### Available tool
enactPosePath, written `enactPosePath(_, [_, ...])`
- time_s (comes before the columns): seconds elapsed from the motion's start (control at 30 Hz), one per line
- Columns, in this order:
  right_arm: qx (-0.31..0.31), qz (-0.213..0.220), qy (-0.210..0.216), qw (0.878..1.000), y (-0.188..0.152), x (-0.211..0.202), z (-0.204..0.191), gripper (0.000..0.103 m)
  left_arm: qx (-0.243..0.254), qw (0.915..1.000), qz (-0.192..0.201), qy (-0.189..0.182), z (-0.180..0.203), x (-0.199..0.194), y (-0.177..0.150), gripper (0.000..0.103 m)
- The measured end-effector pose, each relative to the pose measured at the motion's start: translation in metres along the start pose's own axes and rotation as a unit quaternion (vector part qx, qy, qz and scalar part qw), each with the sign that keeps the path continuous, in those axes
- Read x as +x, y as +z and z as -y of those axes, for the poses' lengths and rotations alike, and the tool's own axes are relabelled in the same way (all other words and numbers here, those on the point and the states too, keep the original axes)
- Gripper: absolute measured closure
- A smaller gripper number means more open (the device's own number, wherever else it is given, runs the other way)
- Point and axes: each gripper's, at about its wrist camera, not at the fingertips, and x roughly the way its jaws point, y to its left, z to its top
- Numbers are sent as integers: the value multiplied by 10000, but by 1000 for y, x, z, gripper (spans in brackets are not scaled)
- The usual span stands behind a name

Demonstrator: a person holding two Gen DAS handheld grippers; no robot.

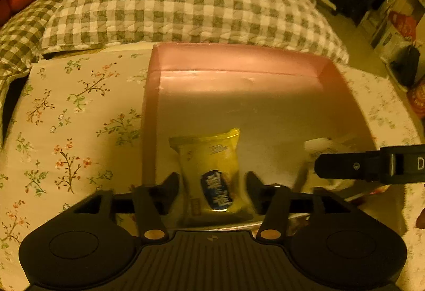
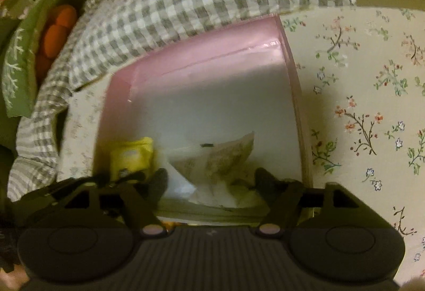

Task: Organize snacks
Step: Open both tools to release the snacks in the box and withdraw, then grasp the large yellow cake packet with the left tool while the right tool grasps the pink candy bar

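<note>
Yellow snack packet (image 1: 212, 174) between parted jaws — inside pink box (image 1: 239, 59).

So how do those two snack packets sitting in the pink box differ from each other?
The yellow packet is bright yellow with a dark blue label; the white packet is pale with faint printing. The yellow packet looks plump and lies on the box's left side in the right wrist view; the white packet looks flatter and crumpled, to its right. Both lie inside the pink box, each between open gripper fingers.

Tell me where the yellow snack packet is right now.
The yellow snack packet lies inside the pink box, near its front left corner, between the open left tool's fingers and left of a pale wrapper.
</note>
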Motion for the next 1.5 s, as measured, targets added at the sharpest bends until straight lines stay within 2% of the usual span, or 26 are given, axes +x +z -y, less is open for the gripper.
enactPosePath(0.1, [-173,102,-132,9997,-3,-13,-6,20,52,9999,122,-8,8,-10,-2,24])
enactPosePath(0.2, [-324,233,-199,9990,-11,-31,-11,13,139,9997,213,-38,16,-23,-7,16])
enactPosePath(0.47, [-400,543,-281,9973,-38,-66,-4,6,122,9989,376,-232,24,-57,-31,5])
enactPosePath(0.7, [-449,518,-440,9967,-60,-85,2,4,30,9993,293,-213,17,-70,-68,4])
enactPosePath(0.97, [-409,494,-357,9973,-87,-91,4,3,-99,9995,288,-108,-3,-83,-101,4])
enactPosePath(1.2, [-661,401,-123,9969,-108,-83,-6,3,-325,9990,309,11,-34,-85,-121,4])
enactPosePath(1.37, [-940,208,301,9949,-117,-74,-14,3,-388,9983,420,56,-55,-85,-127,4])
enactPosePath(1.5, [-1414,139,327,9893,-119,-66,-25,3,-156,9981,594,-23,-65,-88,-126,4])
